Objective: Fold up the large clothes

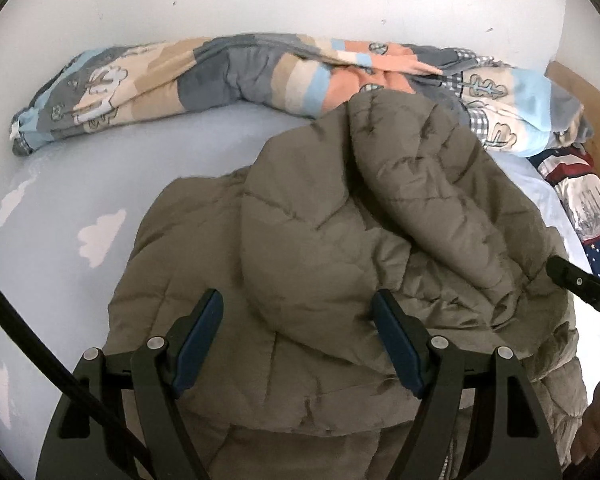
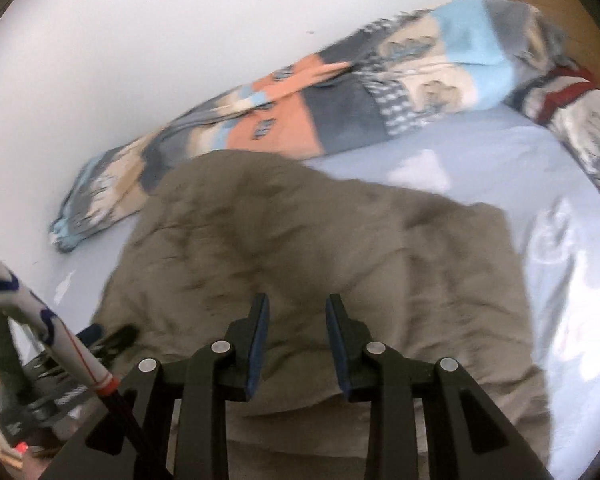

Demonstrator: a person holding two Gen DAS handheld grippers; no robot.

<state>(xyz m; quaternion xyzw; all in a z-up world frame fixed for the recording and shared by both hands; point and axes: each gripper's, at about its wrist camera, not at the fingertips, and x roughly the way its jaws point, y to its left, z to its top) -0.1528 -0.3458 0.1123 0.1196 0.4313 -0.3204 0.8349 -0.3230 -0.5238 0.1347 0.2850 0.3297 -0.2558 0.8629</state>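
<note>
An olive-brown quilted jacket (image 1: 340, 240) lies on the pale blue bed sheet (image 1: 60, 200), with one padded part folded over onto its middle. My left gripper (image 1: 298, 312) is open just above the jacket, holding nothing. In the left wrist view the right gripper's black finger (image 1: 580, 284) shows at the jacket's right edge. In the right wrist view the jacket (image 2: 300, 240) fills the centre, blurred. My right gripper (image 2: 298, 316) is open above it, holding nothing.
A rolled patchwork blanket (image 1: 220, 76) lies along the white wall at the far side of the bed; it also shows in the right wrist view (image 2: 300, 120). A patterned red, white and navy pillow (image 1: 588, 200) sits at the right by a wooden headboard (image 1: 588, 96).
</note>
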